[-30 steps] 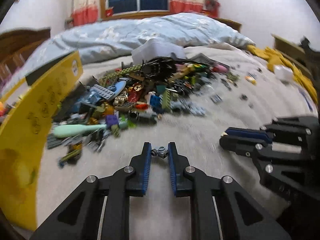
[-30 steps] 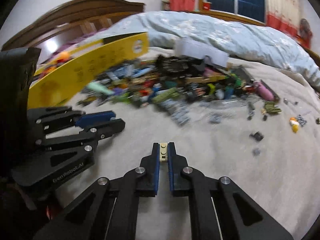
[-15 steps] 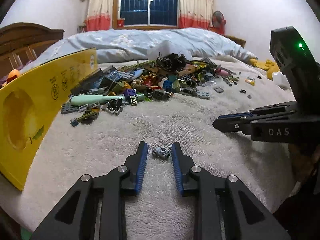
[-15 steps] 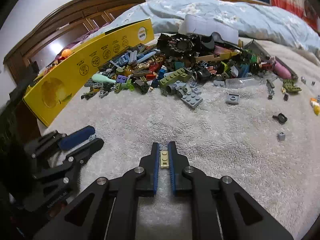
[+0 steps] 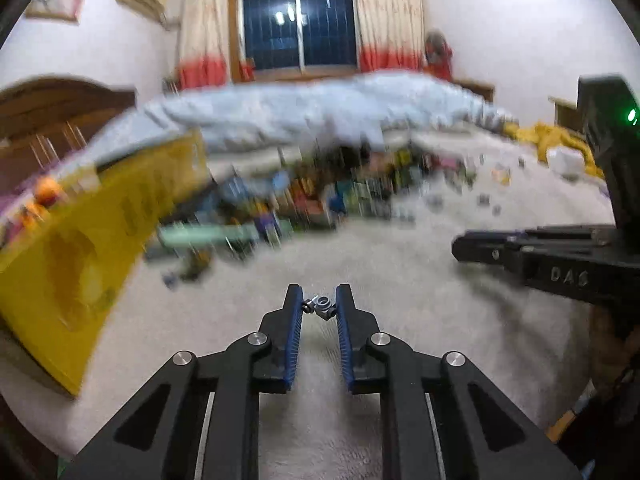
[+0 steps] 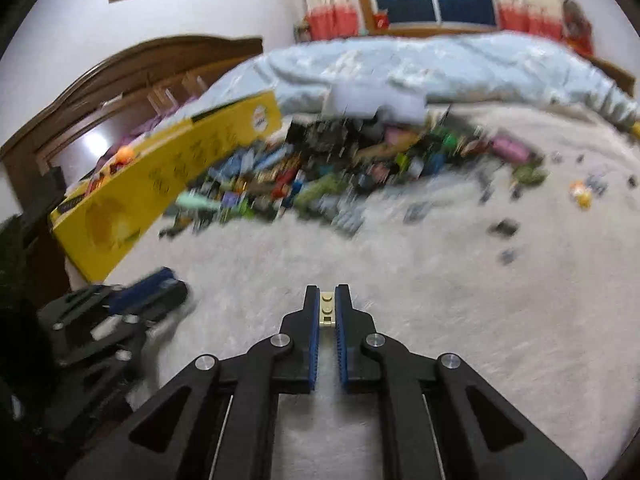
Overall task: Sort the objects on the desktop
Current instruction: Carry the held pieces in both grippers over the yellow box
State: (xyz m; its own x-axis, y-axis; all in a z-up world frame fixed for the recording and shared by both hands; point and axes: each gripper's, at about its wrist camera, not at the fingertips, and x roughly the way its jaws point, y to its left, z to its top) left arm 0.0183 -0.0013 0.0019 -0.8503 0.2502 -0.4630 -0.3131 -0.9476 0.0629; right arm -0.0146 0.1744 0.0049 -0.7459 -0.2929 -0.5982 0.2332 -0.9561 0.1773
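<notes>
My left gripper [image 5: 319,304] is closing on one grey piece [image 5: 320,305]; my right gripper [image 6: 329,300] clamps one tan plate [image 6: 328,309]; bare blanket [image 6: 460,320] lies before the brick pile [image 6: 340,176].

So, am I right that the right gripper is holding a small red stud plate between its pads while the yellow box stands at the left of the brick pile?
Not quite: the plate in the right gripper is tan, not red, as the right wrist view shows. The rest holds: the pads clamp it, and the yellow box stands left of the brick pile.
</notes>
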